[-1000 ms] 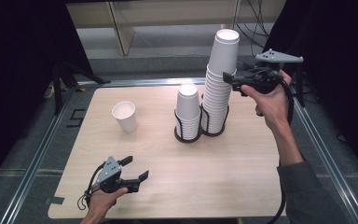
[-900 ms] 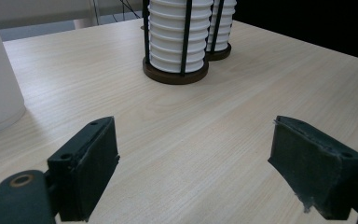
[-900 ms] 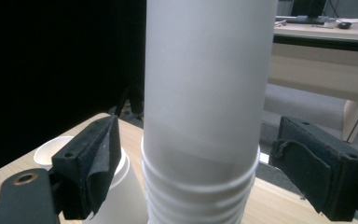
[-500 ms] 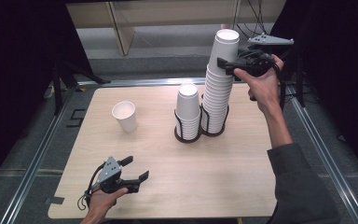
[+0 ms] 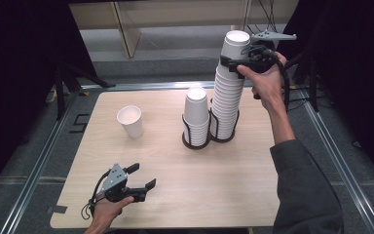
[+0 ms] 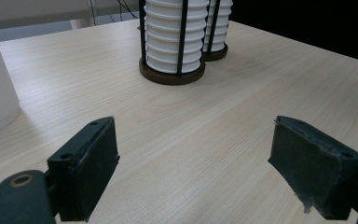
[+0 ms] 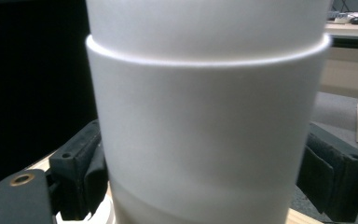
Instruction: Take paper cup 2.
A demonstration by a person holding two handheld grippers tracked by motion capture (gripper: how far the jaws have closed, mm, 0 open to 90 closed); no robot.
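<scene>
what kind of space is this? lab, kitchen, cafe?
Looks like a lab or recording workbench, not a cafe: a bare wooden table with metal rails alongside, dark curtains around it, and two wire racks of stacked paper cups.

Showing pale wood grain with a matt, smooth finish across the tabletop [image 5: 185, 180]. Looking like matt white paper on the tall cup stack [image 5: 226, 95], the shorter cup stack [image 5: 196, 109] and the single cup [image 5: 130, 121], each with a rolled rim. Appearing as thin black wire on the cup holder [image 5: 209, 139], over a dark round base. Wearing matt black rubbery pads, slightly rough at the edges, on the left gripper [image 6: 193, 163]. Edging the table in dull grey metal rail [image 5: 34, 170].
</scene>
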